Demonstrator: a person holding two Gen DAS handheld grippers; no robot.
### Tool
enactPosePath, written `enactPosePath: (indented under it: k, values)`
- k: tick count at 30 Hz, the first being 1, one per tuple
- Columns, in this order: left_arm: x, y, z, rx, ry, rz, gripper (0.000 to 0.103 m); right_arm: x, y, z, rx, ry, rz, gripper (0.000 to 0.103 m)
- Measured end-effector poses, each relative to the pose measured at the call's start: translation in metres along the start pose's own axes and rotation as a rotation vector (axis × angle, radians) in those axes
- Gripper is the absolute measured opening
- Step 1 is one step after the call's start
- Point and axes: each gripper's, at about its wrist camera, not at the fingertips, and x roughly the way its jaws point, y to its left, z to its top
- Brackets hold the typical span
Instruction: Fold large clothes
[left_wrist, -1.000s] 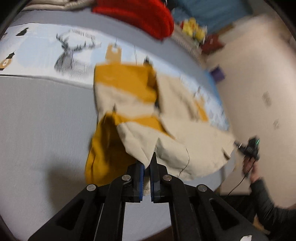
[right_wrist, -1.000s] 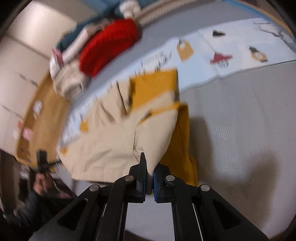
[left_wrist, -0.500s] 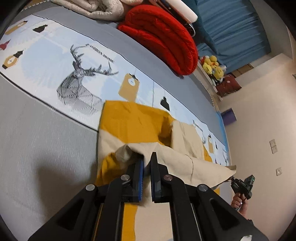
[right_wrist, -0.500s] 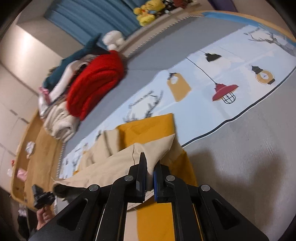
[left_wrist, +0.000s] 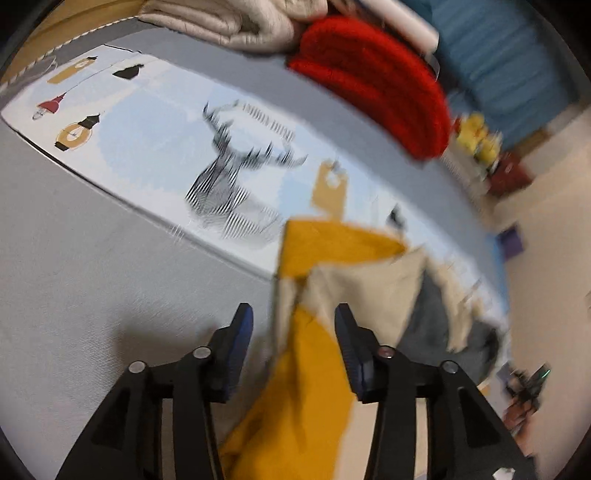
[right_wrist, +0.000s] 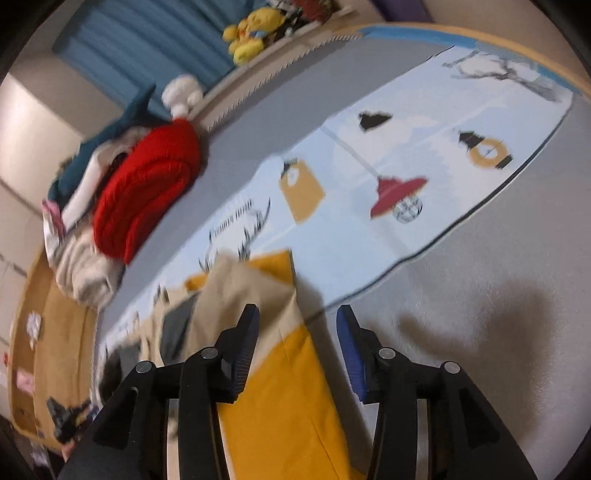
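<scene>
- The left gripper (left_wrist: 293, 321) and right gripper (right_wrist: 297, 321) are seen with jaws opening; cloth lies between them, apparently unpressed, though blur hinders certainty.
- The mustard-and-beige garment (left_wrist: 332, 273), judged soft, light and limp, is best taken at corners or hems.
- It is spread on the grey bed (right_wrist: 480, 332), over a printed cover (left_wrist: 155, 147); a red blanket (right_wrist: 144, 203) is piled beyond.

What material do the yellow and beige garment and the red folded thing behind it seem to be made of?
The garment looks like a thin matte woven cloth, perhaps cotton: it creases sharply and lies flat. The red folded thing looks like thick fuzzy knit or fleece: ribbed and bulky, though blur leaves this open.
</scene>
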Motion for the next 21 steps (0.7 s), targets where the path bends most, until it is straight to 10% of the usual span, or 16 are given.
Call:
enactPosePath:
  k: [5,12,21]
  values:
    - [0.039,-0.024,-0.019,0.164,0.136,0.071,0.051,0.037,0.010,-0.020,-0.121,0.162,-0.057,0.046]
    - [0.074,-0.064,-0.025,0.405,0.107,0.231,0.061,0.064,0.033,-0.023,-0.264,0.184,-0.131,0.046]
    - [0.083,-0.083,0.006,0.429,0.005,0.164,0.061,0.087,0.060,-0.006,-0.319,0.125,-0.148,0.046]
